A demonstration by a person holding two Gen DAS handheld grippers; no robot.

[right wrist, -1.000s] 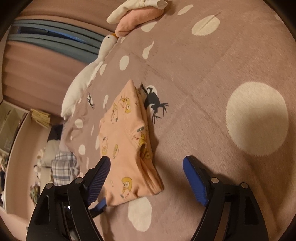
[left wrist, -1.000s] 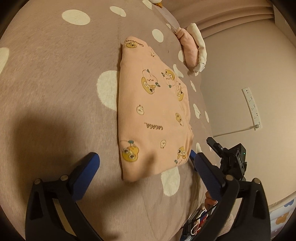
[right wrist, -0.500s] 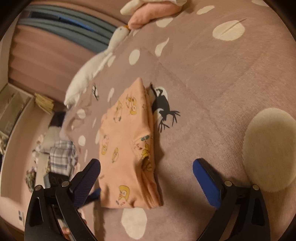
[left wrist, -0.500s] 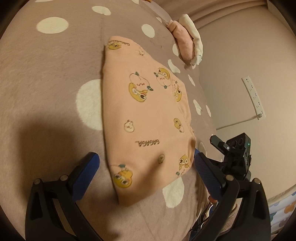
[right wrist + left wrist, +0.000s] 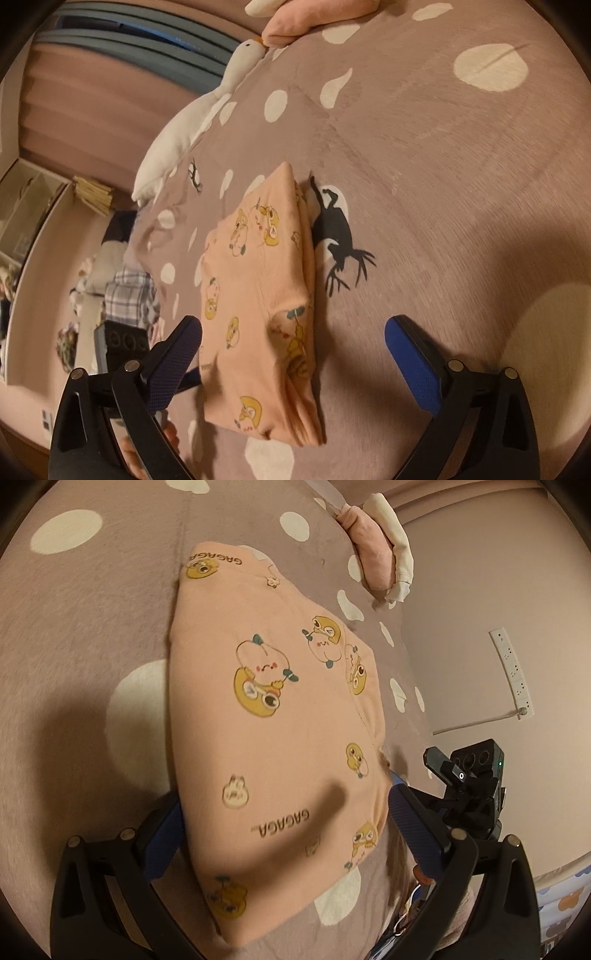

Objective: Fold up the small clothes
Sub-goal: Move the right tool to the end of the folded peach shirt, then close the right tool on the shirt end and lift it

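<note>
The peach garment (image 5: 280, 738) lies folded into a neat block on the spotted bed (image 5: 74, 646), so most folding looks done. Left tongs (image 5: 284, 834) gape either side of its near end; right tongs (image 5: 295, 365) have just been opening, nothing gripped. Only the right view shows the stacked layers along its edge.
</note>
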